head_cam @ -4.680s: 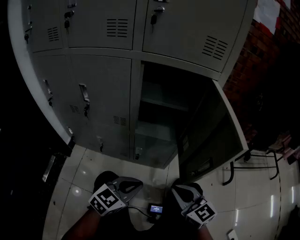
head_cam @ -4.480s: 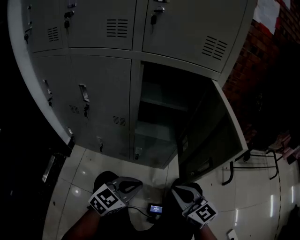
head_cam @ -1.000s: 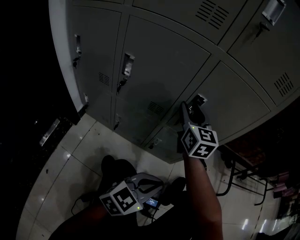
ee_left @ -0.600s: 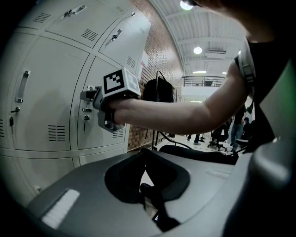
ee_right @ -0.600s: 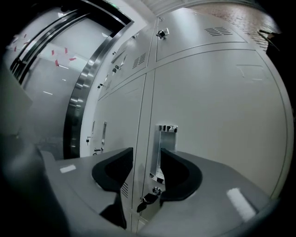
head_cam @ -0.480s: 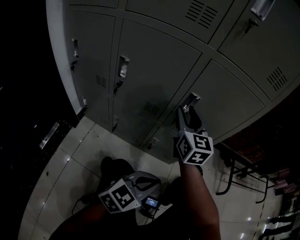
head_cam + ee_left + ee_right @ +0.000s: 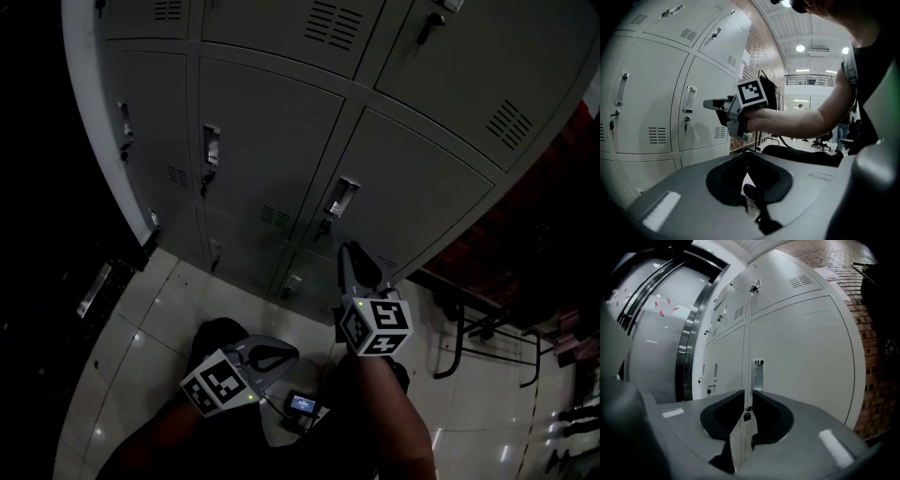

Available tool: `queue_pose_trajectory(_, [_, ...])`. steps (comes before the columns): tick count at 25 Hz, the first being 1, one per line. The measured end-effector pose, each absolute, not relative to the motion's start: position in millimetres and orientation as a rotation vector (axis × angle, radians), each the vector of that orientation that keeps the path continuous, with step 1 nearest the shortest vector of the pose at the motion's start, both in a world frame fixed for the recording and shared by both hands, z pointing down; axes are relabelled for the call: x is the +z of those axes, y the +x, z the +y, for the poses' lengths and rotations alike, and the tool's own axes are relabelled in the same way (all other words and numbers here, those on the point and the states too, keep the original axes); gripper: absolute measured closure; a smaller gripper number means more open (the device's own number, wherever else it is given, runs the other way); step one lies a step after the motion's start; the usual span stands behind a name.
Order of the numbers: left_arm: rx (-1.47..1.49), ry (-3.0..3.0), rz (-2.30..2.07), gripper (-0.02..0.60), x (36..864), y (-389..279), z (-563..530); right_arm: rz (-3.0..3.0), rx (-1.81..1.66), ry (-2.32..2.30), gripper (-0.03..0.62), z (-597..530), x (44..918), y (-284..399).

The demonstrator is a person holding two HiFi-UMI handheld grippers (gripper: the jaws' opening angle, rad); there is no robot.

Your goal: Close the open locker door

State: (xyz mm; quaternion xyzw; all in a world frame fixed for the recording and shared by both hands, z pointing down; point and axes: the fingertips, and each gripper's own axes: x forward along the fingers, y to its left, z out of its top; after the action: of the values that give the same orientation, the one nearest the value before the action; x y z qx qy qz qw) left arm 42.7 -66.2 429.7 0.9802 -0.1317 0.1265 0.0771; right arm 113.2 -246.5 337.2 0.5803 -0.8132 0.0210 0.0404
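Observation:
The grey locker door in the lower row stands flush with its neighbours, its metal handle facing me. My right gripper hovers a little in front of and below that handle, touching nothing. Its jaws are closing to a narrow gap with nothing between them. In the right gripper view the handle and a small hanging lock show beyond the right gripper. My left gripper hangs low over the floor, shut and empty. The left gripper points at the right arm and the lockers.
More closed lockers fill the bank to the left and above. A brick wall borders the right side. Black metal chair legs stand on the tiled floor at right. A small lit device lies by my feet.
The door, open in the earliest frames, is shut. My right gripper has drawn back from the handle toward me and lower, its jaws narrowing. The left gripper has stayed low.

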Motion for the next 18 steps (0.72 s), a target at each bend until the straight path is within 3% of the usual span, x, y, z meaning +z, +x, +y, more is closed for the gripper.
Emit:
queue_pose_trajectory(6, [0.414,2.938,-0.403,0.569,433.1,46.4,-66.3,-2.533,0.097,1.74,0.591,-207.2,343.6,129.1])
queue_pose_trajectory(18, [0.482,2.937,-0.405,0.569,441.1,54.8,-66.6,-2.533,0.102,1.637,0.591,-120.2,377.6,162.3])
